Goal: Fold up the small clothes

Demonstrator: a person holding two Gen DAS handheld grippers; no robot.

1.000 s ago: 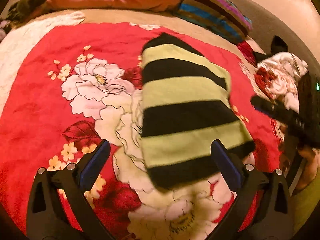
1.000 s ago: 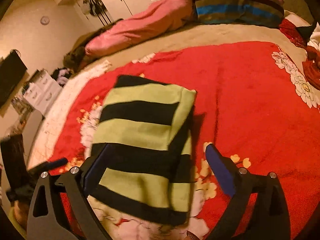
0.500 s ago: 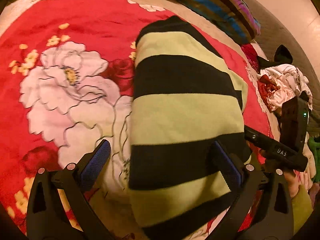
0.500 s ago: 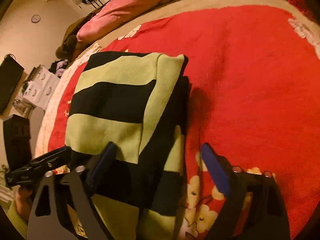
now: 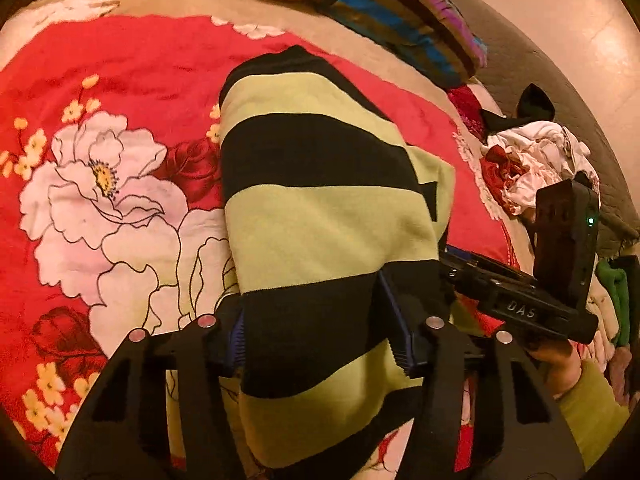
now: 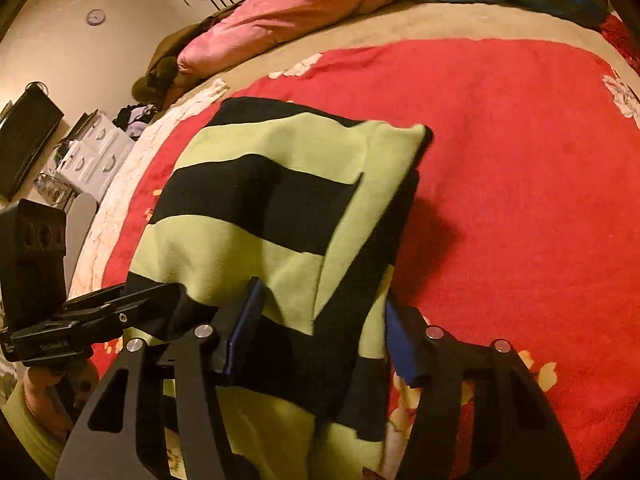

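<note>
Striped garment (image 5: 320,216) near edge between both jaws | left and right jaws closing on it

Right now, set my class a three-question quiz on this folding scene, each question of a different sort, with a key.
1. True or false: the striped garment lies on a red floral blanket.
2. Which colours are its stripes?
3. The fabric's near end sits: A) between the fingers of both the left gripper and right gripper; B) beside both; C) under the pink pillow.

Key: 1 true; 2 black and light green; 3 A.
</note>
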